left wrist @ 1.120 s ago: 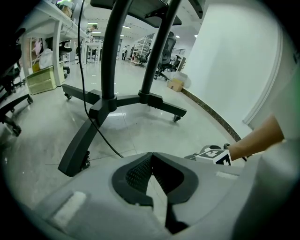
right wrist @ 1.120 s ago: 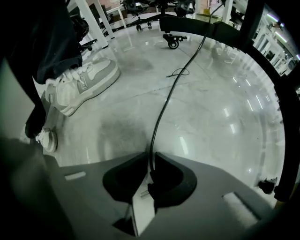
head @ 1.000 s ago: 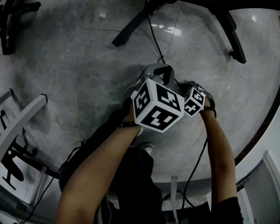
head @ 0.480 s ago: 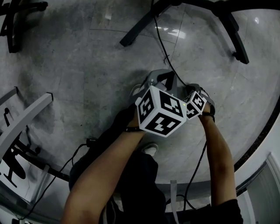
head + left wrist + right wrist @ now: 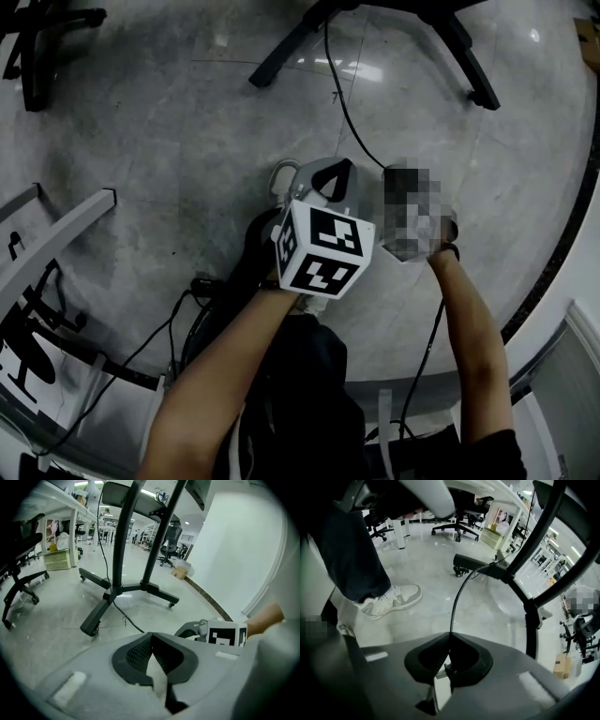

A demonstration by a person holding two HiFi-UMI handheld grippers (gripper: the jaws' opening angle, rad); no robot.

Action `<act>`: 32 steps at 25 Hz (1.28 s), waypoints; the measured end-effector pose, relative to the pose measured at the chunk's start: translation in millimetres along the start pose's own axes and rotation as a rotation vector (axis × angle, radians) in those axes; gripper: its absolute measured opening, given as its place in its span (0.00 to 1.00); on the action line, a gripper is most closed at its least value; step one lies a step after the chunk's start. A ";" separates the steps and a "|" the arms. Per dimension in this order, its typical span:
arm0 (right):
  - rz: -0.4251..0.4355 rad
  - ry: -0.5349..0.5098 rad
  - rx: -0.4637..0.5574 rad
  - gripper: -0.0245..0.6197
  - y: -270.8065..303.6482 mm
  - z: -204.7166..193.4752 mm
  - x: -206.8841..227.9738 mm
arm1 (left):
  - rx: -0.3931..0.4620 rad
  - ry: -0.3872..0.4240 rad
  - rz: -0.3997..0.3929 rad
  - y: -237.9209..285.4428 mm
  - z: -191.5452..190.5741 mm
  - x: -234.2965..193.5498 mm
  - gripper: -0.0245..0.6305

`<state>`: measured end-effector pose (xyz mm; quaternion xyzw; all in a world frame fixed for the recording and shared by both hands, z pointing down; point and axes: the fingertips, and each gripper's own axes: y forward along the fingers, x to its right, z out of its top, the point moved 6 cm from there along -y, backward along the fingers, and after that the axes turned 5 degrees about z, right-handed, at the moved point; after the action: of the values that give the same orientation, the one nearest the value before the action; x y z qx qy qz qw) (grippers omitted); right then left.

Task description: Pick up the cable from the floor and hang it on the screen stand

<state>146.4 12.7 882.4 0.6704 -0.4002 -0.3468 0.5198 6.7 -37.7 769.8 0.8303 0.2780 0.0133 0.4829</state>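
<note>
A thin black cable (image 5: 352, 122) runs over the grey floor from the screen stand's black wheeled base (image 5: 291, 42) to my right gripper. In the right gripper view the cable (image 5: 457, 602) rises straight out of the tips of my right gripper (image 5: 449, 637), which is shut on it, and leads to the stand's leg (image 5: 473, 563). A mosaic patch hides that gripper in the head view. My left gripper (image 5: 328, 169) is close beside it on the left. Its jaws (image 5: 150, 635) are shut with nothing seen between them. The cable (image 5: 126, 619) passes behind its body, with the stand (image 5: 112, 592) ahead.
The person's sneaker (image 5: 393, 599) stands on the floor by the cable. Office chair bases (image 5: 47, 28) and a white desk frame (image 5: 56, 244) are at the left. More black cables (image 5: 178, 319) lie near the feet. A dark skirting (image 5: 562, 253) and wall close off the right.
Both grippers have stayed side by side and shifted slightly towards the person. The left one has drifted a little left of the right one. The right one has kept the cable.
</note>
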 end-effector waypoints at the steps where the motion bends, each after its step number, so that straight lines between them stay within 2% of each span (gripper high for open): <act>1: -0.017 -0.012 0.017 0.06 -14.4 6.7 2.2 | 0.007 0.002 0.006 -9.9 2.5 0.4 0.04; 6: -0.079 -0.078 0.063 0.06 -85.1 26.3 5.7 | 0.051 0.006 0.027 -57.3 28.2 5.9 0.04; 18: -0.282 -0.314 0.206 0.06 -287.7 90.7 16.8 | 0.198 0.059 0.042 -184.6 122.3 41.0 0.04; 26: -0.438 -0.344 0.307 0.07 -418.3 135.8 46.4 | 0.342 0.099 0.080 -265.6 196.3 59.5 0.04; 32: -0.542 -0.432 0.360 0.07 -517.2 168.0 68.3 | 0.440 0.118 0.104 -334.5 247.5 64.1 0.04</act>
<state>119.4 -46.9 338.3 0.7438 -0.3632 -0.5289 0.1874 -17.4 -77.1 351.3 0.9264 0.2590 0.0258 0.2719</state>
